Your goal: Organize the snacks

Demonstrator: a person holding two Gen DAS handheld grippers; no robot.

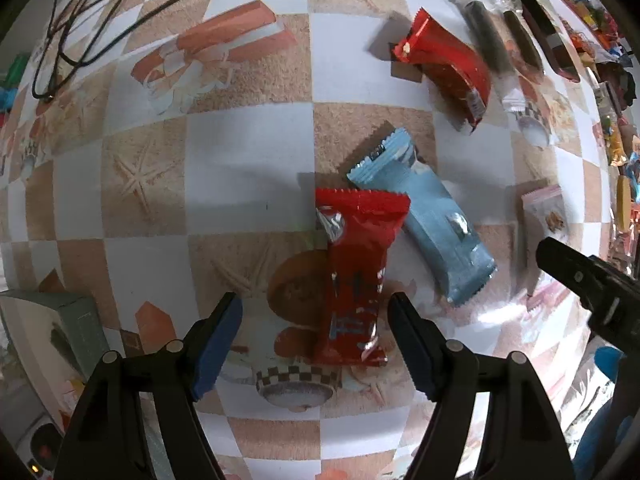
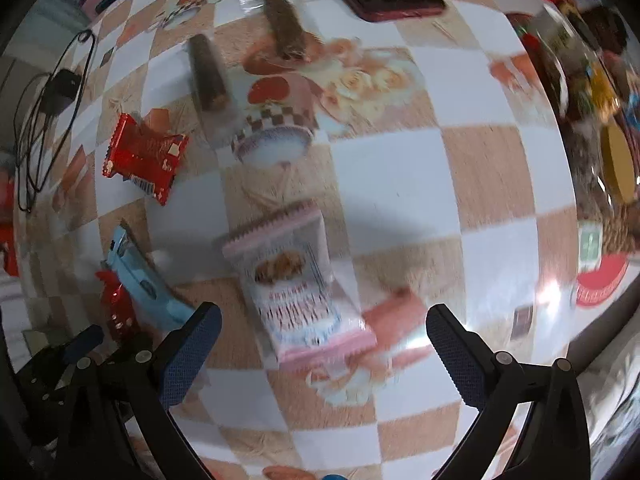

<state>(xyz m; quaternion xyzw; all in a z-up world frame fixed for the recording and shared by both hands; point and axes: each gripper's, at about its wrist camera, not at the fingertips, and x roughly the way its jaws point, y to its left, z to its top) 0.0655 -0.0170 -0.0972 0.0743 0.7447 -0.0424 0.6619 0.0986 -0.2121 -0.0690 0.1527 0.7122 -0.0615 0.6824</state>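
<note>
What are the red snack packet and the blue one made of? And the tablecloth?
Red snack packet: looks like glossy plastic film; it wrinkles, glints, and has zigzag sealed ends. Blue packet: similar film, duller, with silvery patches. Tablecloth: probably wipe-clean vinyl, since its printed checks reflect light, though that is uncertain.

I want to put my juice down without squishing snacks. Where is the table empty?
There is bare cloth to the left of the red wrapper, between it and the black cables, and another patch right of the pink packet, before the snack heap. It is crowded where the red wrapper touches the blue packet.
</note>
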